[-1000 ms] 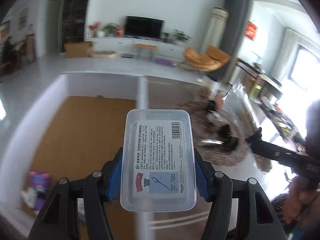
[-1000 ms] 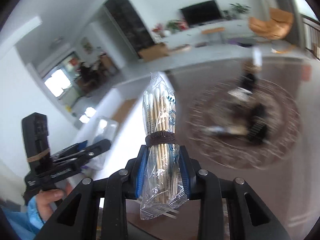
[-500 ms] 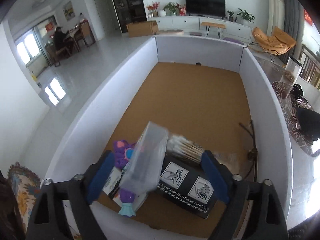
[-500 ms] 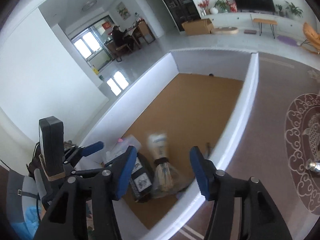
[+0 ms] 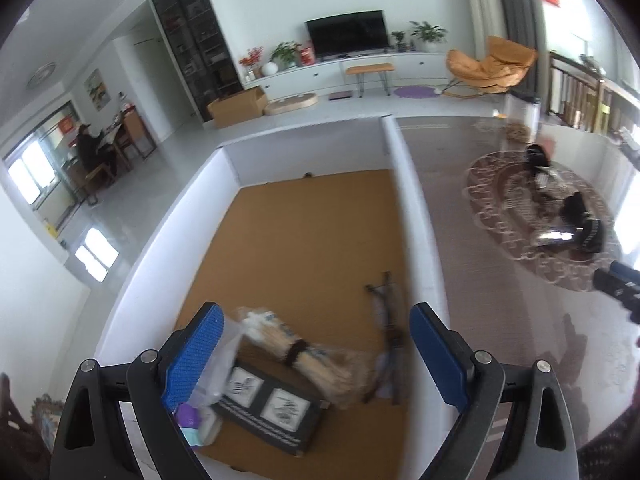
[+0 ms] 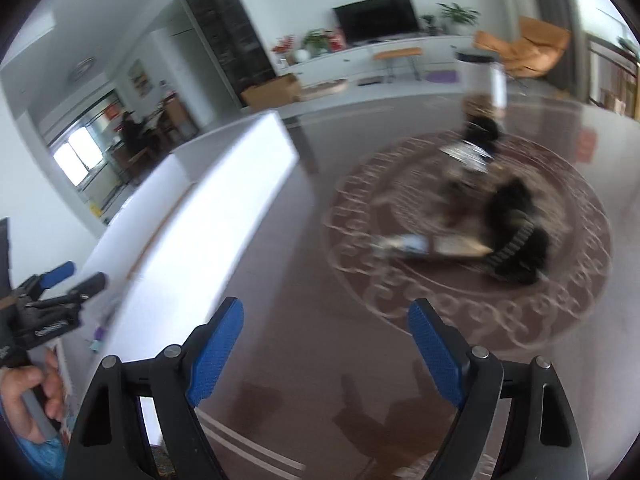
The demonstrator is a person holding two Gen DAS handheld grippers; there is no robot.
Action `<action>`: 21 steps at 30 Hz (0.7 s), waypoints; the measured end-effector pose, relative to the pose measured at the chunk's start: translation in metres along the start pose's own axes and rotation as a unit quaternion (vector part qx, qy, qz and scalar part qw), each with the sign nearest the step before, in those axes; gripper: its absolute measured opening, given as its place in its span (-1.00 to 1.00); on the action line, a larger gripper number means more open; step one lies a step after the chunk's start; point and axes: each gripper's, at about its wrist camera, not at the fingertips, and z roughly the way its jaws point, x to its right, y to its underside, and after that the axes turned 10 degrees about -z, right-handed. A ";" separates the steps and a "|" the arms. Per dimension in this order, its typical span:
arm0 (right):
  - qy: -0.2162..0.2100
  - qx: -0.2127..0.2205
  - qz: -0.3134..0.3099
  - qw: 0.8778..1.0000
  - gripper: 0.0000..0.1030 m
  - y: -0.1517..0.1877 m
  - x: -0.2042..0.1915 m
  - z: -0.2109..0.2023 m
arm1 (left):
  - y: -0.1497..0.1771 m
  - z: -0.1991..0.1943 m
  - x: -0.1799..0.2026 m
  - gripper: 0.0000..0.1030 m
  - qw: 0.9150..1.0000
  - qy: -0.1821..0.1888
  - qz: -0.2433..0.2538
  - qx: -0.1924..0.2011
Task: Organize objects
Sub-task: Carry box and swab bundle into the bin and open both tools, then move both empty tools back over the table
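Note:
My left gripper is open and empty above the near end of a white-walled box with a brown floor. In the box lie a bag of cotton swabs, a black carton, a clear plastic case and a purple item. My right gripper is open and empty over the brown table, to the right of the box. The left gripper also shows in the right wrist view.
A dark hair clip or strap lies by the box's right wall. Several dark objects and a shiny item sit on the round patterned mat to the right, blurred. The right gripper's tip shows at the edge.
Both grippers let go of their loads into the box: the clear case and the cotton swab bag now lie there. The right gripper has swung right, away from the box, towards the mat.

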 end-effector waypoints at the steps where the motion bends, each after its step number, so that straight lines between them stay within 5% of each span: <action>1: 0.018 -0.004 0.006 1.000 0.65 0.008 0.009 -0.005 | 0.000 -0.009 0.010 0.84 1.000 0.023 0.003 0.003; 5: 0.106 -0.026 0.027 0.994 0.65 0.036 0.055 -0.011 | 0.008 -0.036 0.056 0.97 0.990 0.140 0.023 -0.006; 9: 0.167 -0.025 0.042 0.985 0.65 0.062 0.092 -0.028 | 0.027 -0.025 0.111 1.00 0.968 0.235 0.038 -0.077; 11: 0.186 -0.021 0.042 0.981 0.65 0.069 0.100 -0.034 | 0.040 -0.010 0.134 1.00 0.964 0.243 0.047 -0.099; 17: 0.206 -0.033 0.033 0.977 0.65 0.083 0.112 -0.036 | 0.064 0.045 0.183 1.00 0.969 0.202 0.088 -0.111; 21: 0.213 -0.041 0.021 0.976 0.86 0.084 0.115 -0.031 | 0.071 0.068 0.201 1.00 0.968 0.204 0.100 -0.109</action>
